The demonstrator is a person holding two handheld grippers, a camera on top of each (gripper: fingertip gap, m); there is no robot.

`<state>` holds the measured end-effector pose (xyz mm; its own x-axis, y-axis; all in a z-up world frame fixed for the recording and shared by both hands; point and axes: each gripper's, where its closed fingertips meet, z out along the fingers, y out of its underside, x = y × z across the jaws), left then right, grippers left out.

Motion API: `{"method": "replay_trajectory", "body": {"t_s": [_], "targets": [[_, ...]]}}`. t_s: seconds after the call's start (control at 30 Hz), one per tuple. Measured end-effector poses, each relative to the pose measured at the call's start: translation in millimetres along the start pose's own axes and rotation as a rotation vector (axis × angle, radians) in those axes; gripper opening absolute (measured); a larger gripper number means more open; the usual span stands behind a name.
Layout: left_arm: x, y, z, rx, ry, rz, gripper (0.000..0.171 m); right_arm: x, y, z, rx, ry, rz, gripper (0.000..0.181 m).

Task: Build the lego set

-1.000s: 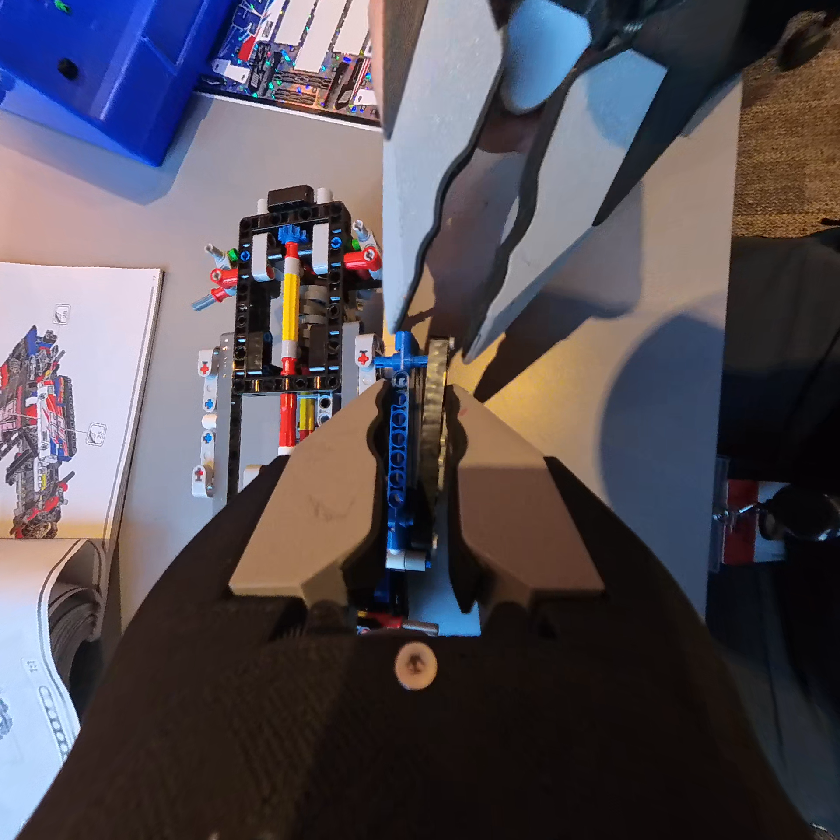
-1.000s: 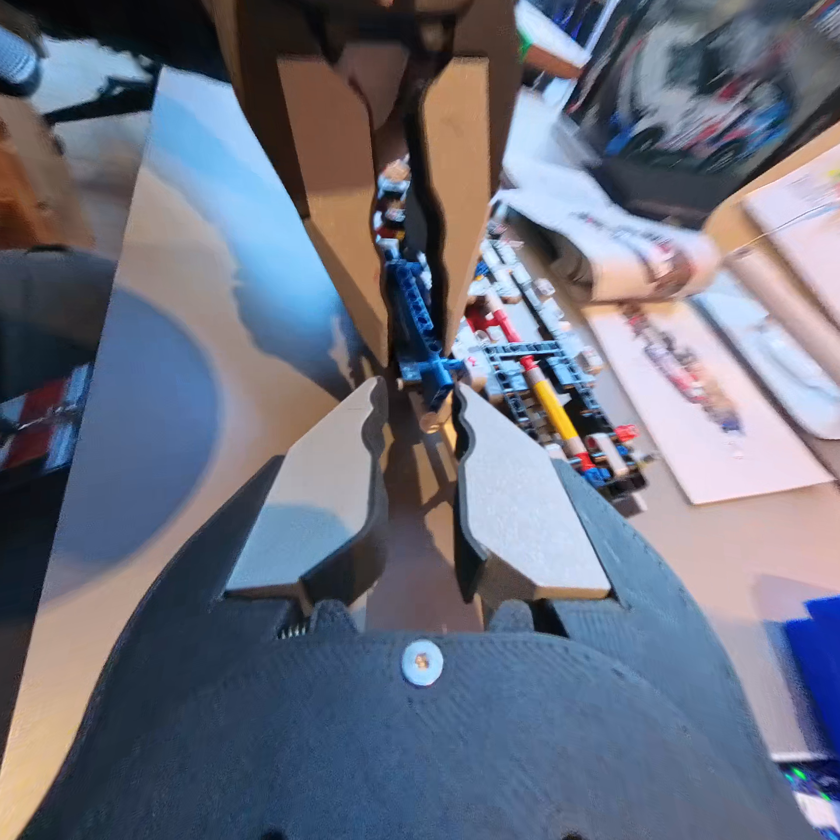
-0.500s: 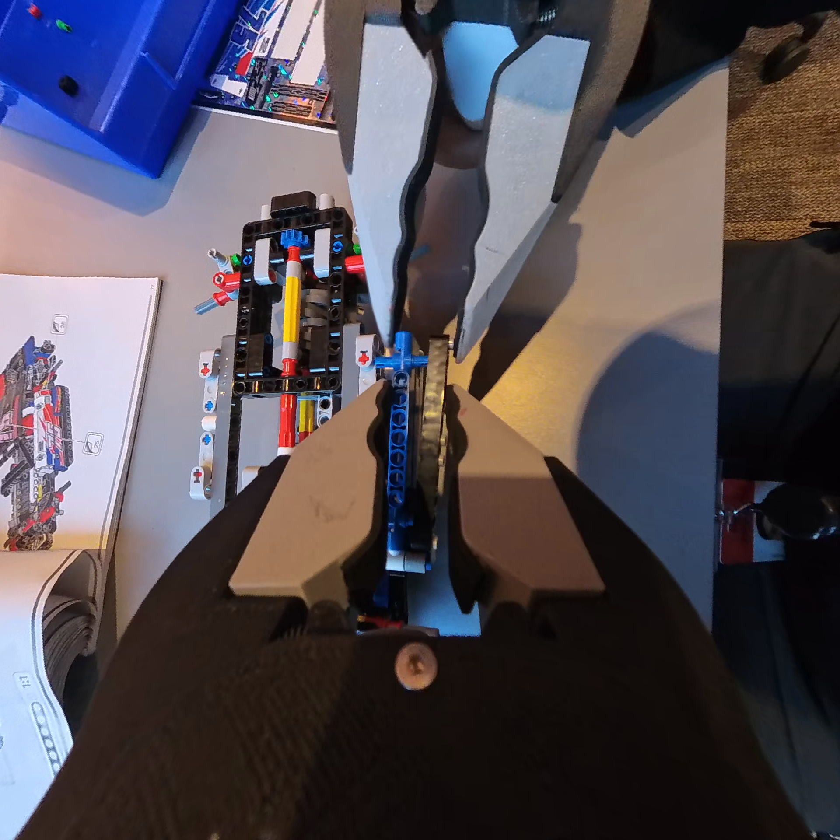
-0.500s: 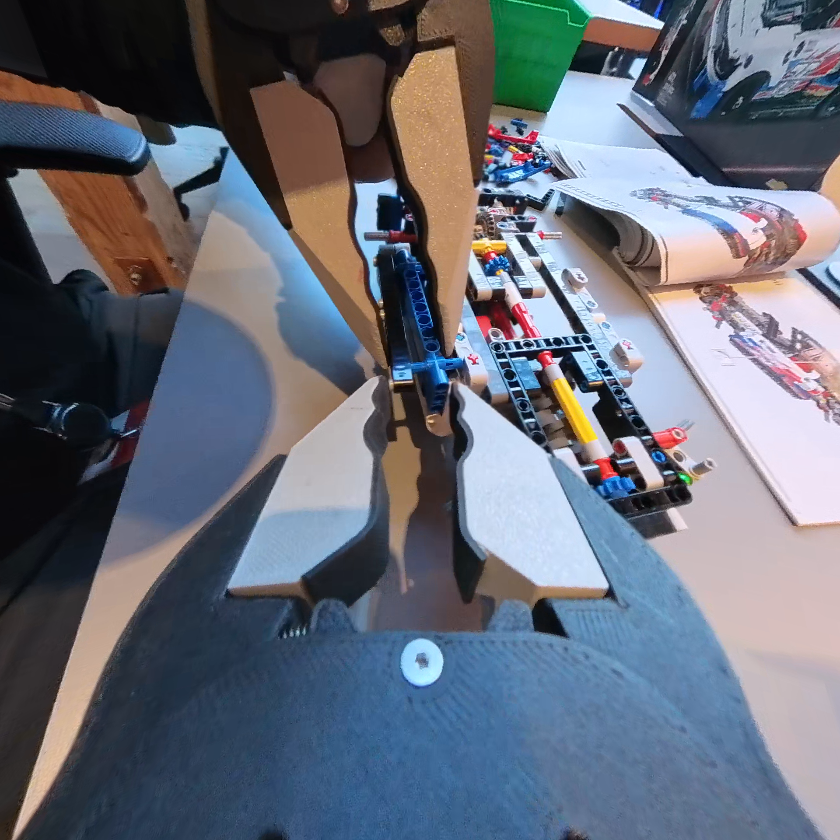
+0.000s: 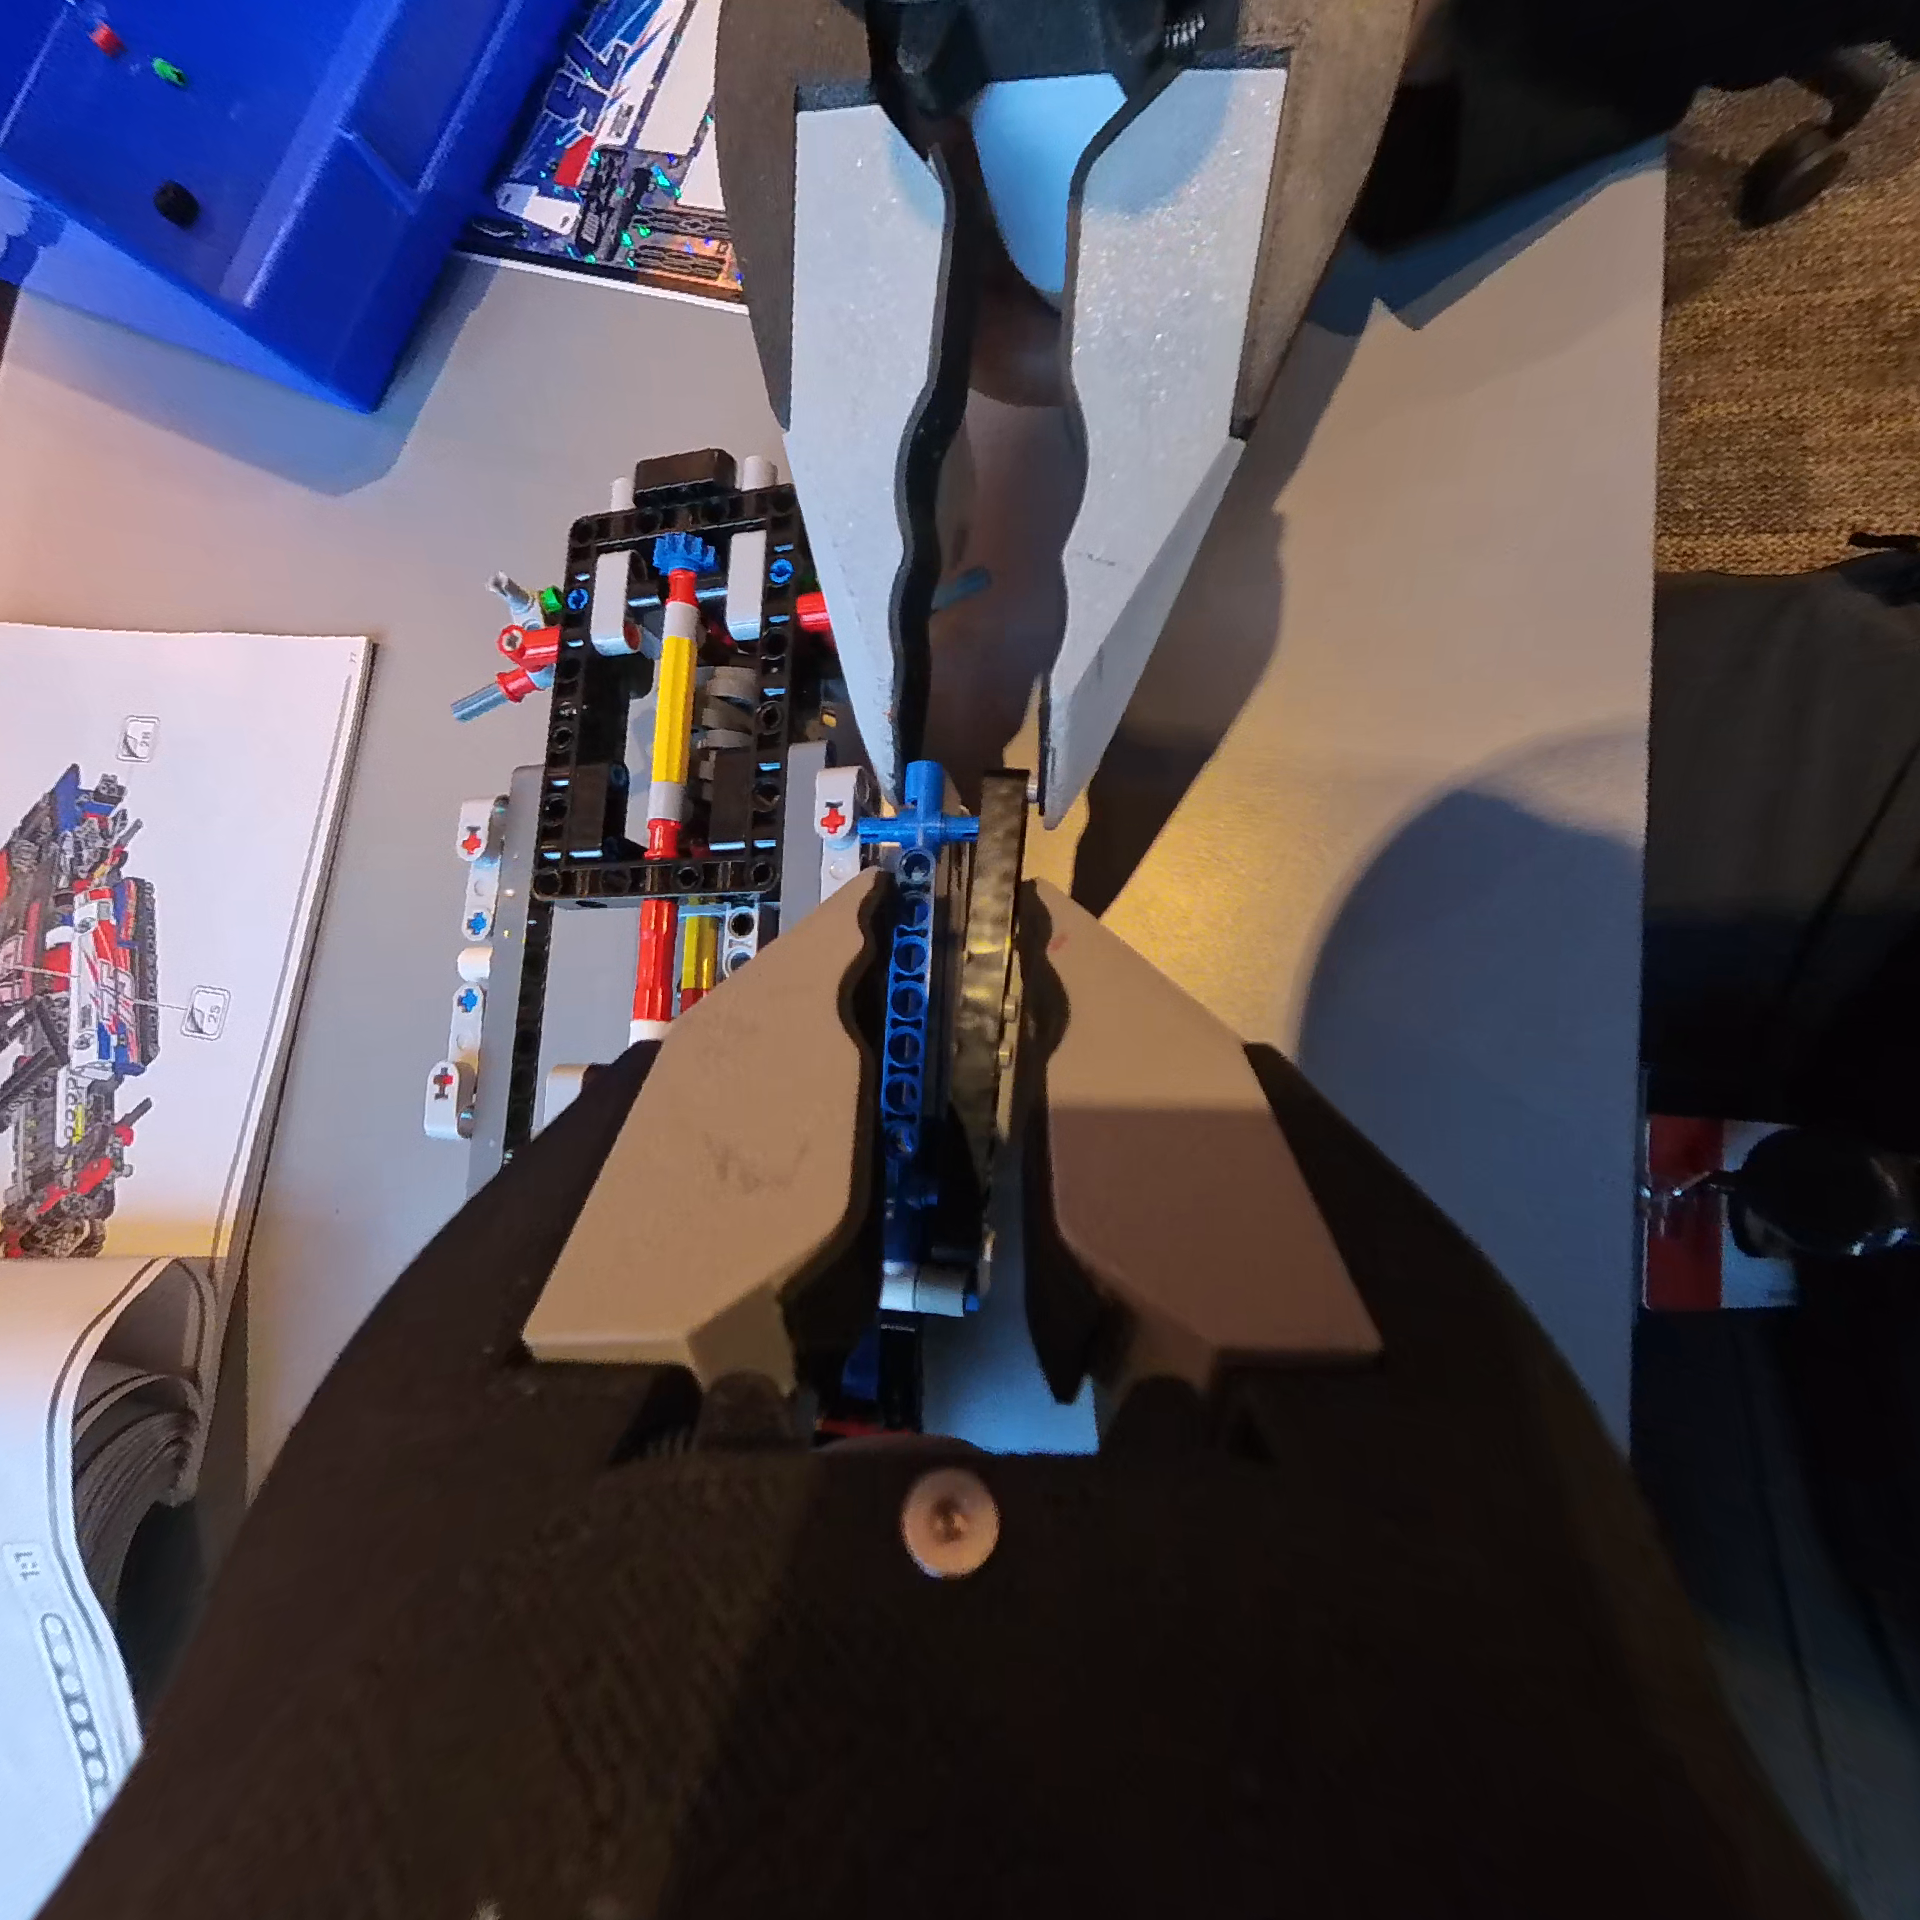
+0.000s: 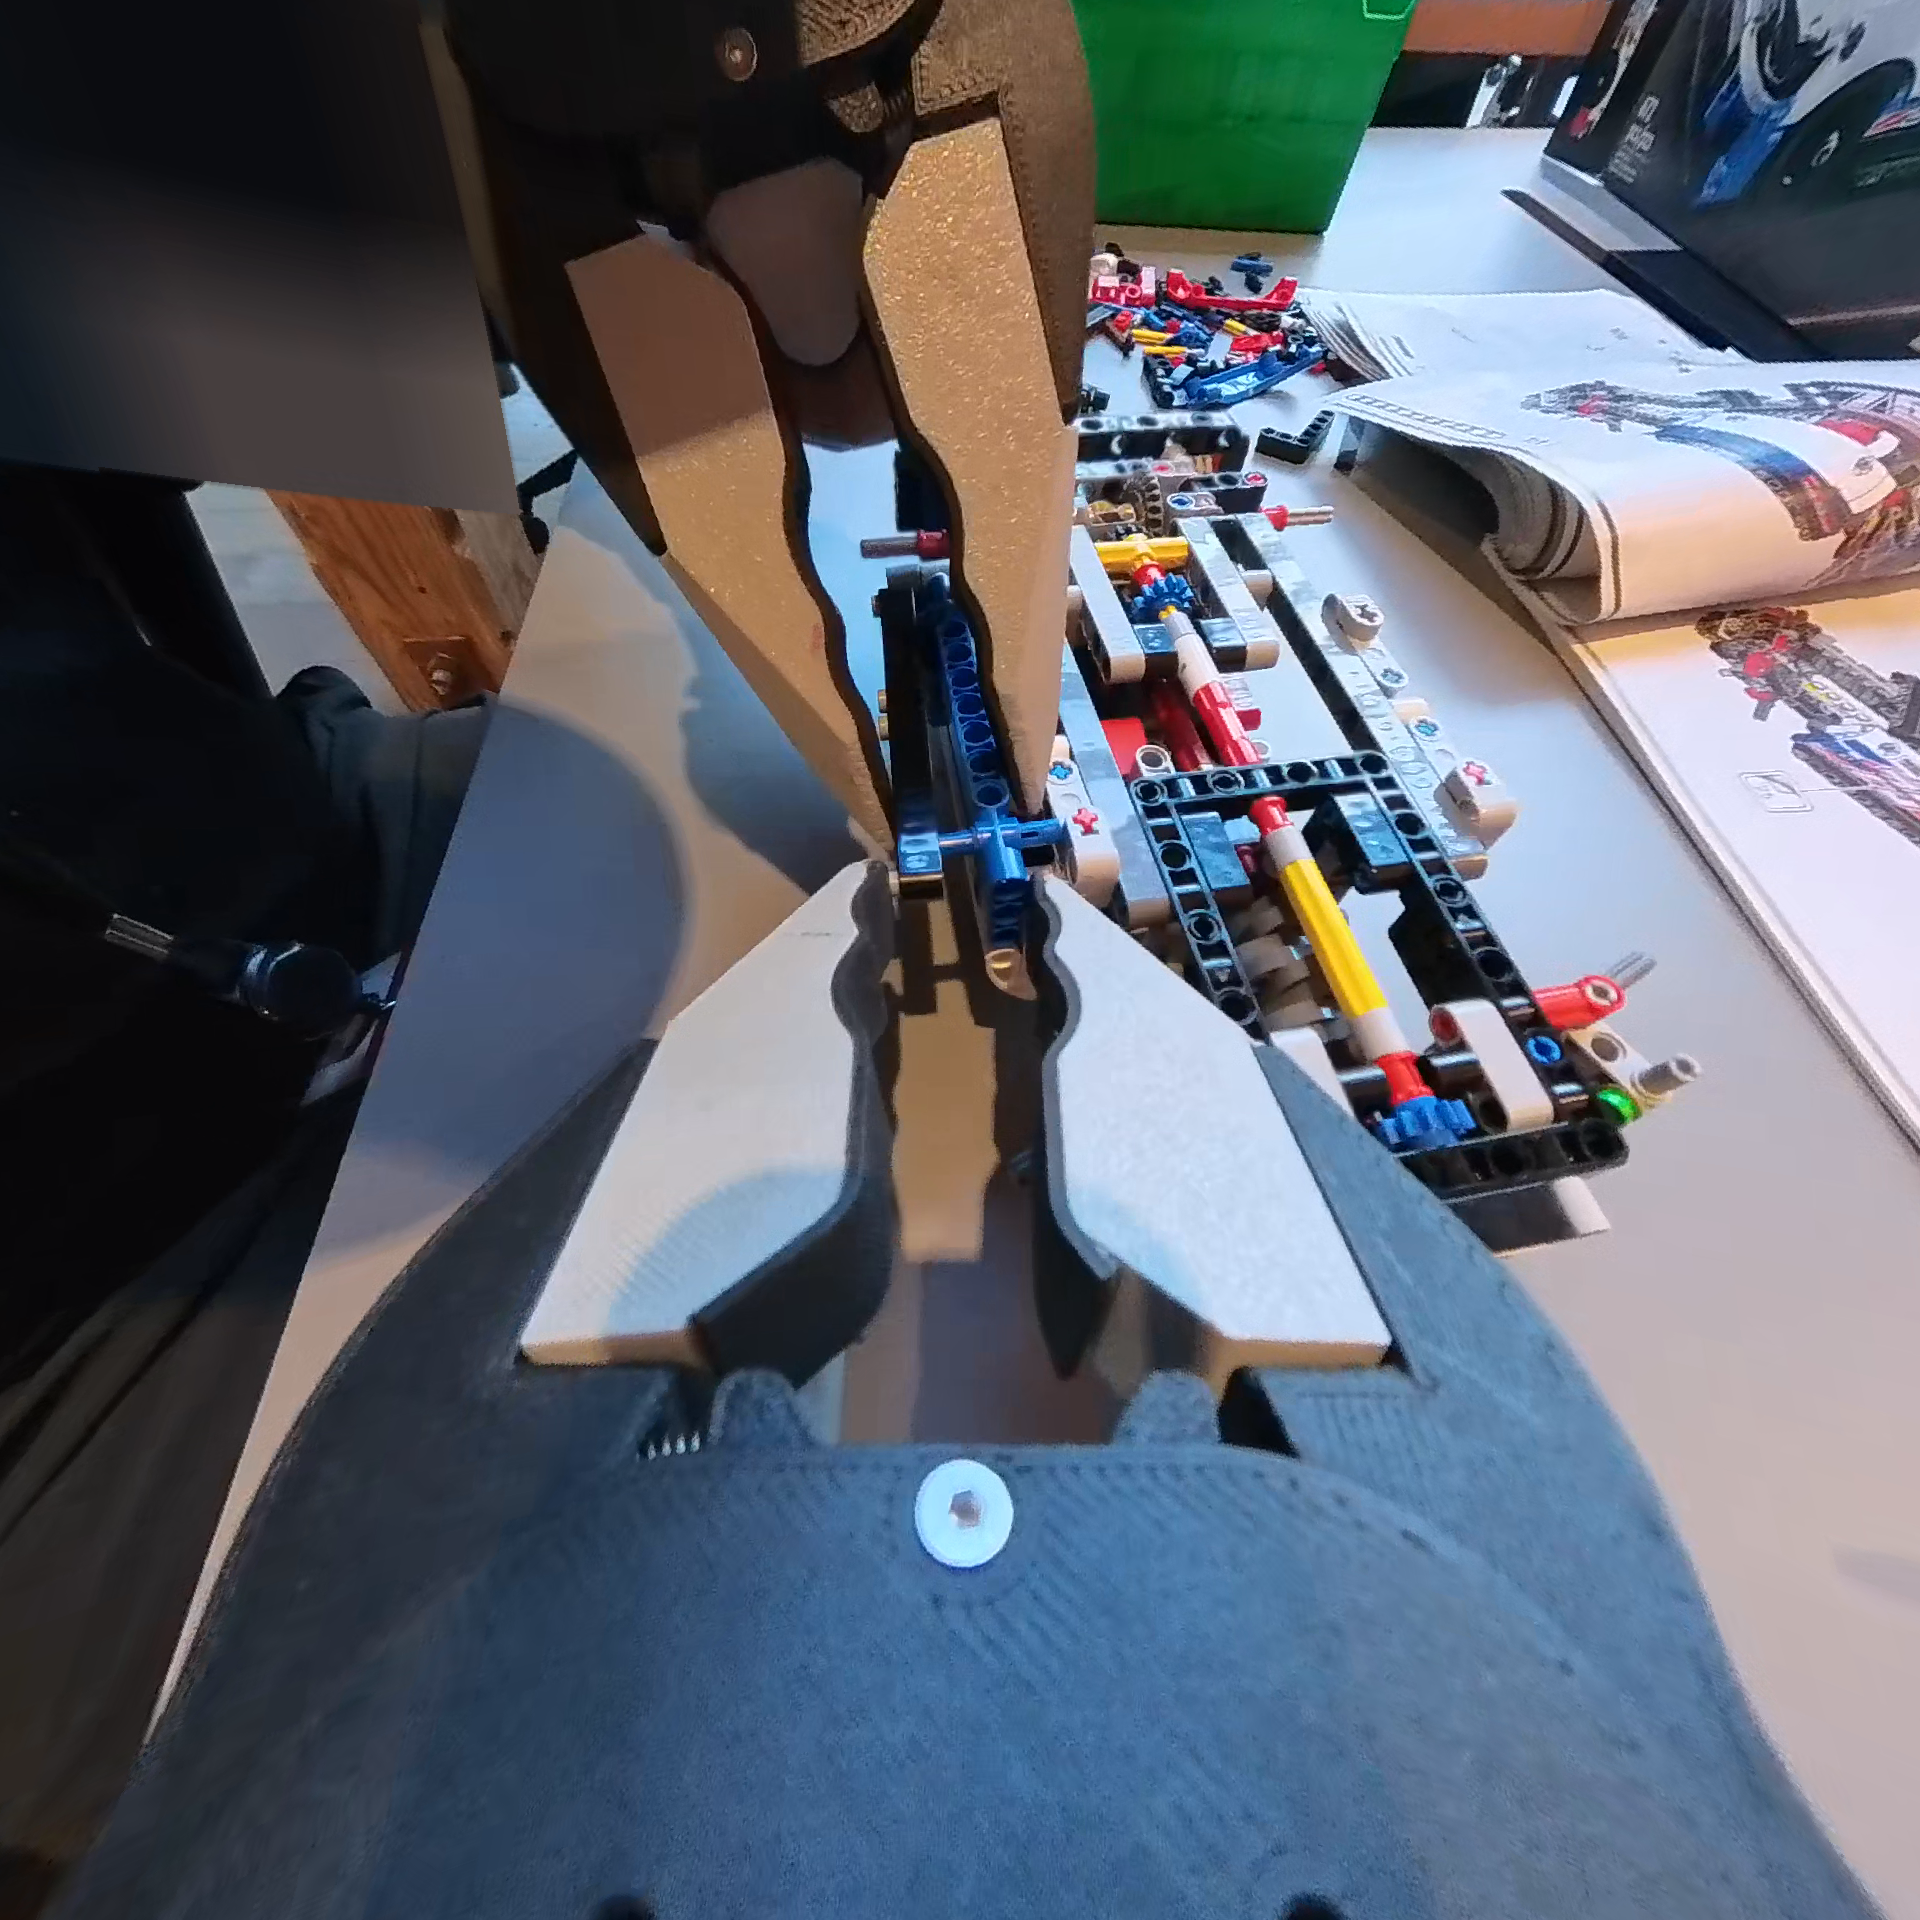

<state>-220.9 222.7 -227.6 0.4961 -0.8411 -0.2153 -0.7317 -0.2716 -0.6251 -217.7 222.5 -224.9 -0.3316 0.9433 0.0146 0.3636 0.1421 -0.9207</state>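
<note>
The left gripper point(image 5: 951, 904) has its jaws clamped on a narrow lego sub-assembly, a blue holed beam point(image 5: 906, 997) lying side by side with a black piece point(image 5: 985, 977); the pair runs lengthwise between the fingers, its long axis along the gripper's own forward line. At the far end, just past the fingertips, a small blue cross-shaped connector point(image 5: 916, 826) sticks out, pointing toward the opposite gripper. The right gripper point(image 6: 961, 914) faces it head-on, jaws apart with a clear gap and holding nothing; its tips sit on either side of that blue connector point(image 6: 1003, 847), very near it, though whether they touch cannot be told. This looks like one tool steadying the part while the other lines up to pinch or press the connector end, and the firm hold would keep the beam from twisting. Just beside the held piece, on the grey table point(image 5: 1351, 582), rests the main lego chassis point(image 5: 665, 769), a black rectangular frame with a yellow and red axle down its middle, its long axis roughly parallel to the held beam. Whether the held piece is already joined to the chassis is hidden by the fingers. Farther out lie an open instruction booklet point(image 5: 156, 935), a blue bin point(image 5: 260, 187), a heap of loose bricks point(image 6: 1205, 332) and a green bin point(image 6: 1226, 114).
</note>
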Motion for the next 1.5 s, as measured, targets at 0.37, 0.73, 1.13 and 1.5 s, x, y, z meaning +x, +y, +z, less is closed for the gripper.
{"method": "replay_trajectory", "body": {"t_s": [0.37, 0.73, 1.13, 1.5], "targets": [[-2.2, 1.5, 1.1, 0.013, -0.023, -0.022, 0.016, 2.4, 2.2, 1.9, -0.013, -0.001, -0.014, 0.016], [-4.8, 1.2, -0.5, 0.021, -0.025, -0.020, 0.015, 5.8, -1.1, 3.0, 0.021, 0.004, 0.050, 0.016], [-9.2, 38.0, -55.5, -0.054, -0.116, -0.059, 0.057, 2.9, -2.7, 1.5, 0.025, 0.059, -0.017, 0.028], [-16.3, 45.9, -43.3, -0.022, -0.082, -0.139, 0.035, 2.8, -1.1, 6.1, 0.010, 0.113, -0.036, 0.027]]}}
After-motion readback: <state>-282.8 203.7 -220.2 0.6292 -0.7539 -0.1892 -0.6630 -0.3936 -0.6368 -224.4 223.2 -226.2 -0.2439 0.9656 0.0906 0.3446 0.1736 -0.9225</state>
